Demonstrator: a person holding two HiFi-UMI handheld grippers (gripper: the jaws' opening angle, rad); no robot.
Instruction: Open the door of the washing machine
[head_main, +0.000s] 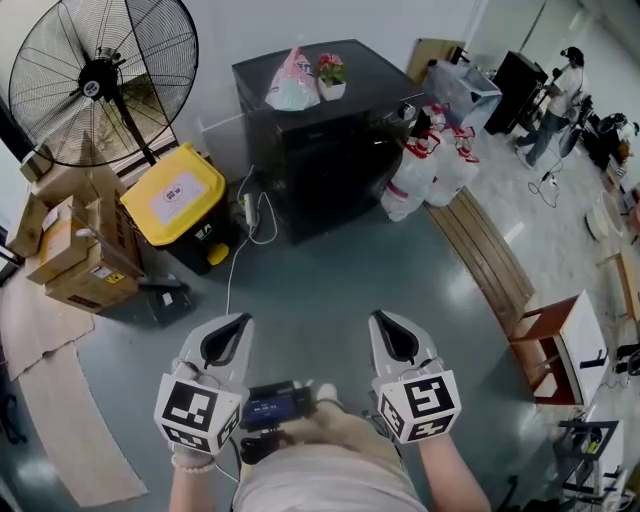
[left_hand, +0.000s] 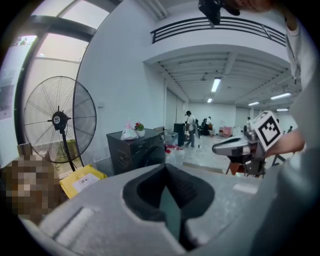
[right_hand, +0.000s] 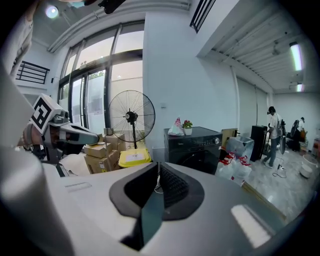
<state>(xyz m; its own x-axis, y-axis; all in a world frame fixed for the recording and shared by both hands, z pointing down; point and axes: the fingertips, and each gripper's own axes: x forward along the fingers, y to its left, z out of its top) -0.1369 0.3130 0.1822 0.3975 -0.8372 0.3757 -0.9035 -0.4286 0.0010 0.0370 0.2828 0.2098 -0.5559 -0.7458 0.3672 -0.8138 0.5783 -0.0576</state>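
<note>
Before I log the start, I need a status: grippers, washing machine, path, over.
Grippers shut, empty: left gripper, right gripper. Ahead, washing machine untouched, door looks shut. Only a white cable on the floor near it.

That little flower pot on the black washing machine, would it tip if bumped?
Probably: the flower pot looks small and light, with blooms above a white base. It may also slide, since the washing machine top looks smooth. The plastic bag beside it might stop it on that side.
</note>
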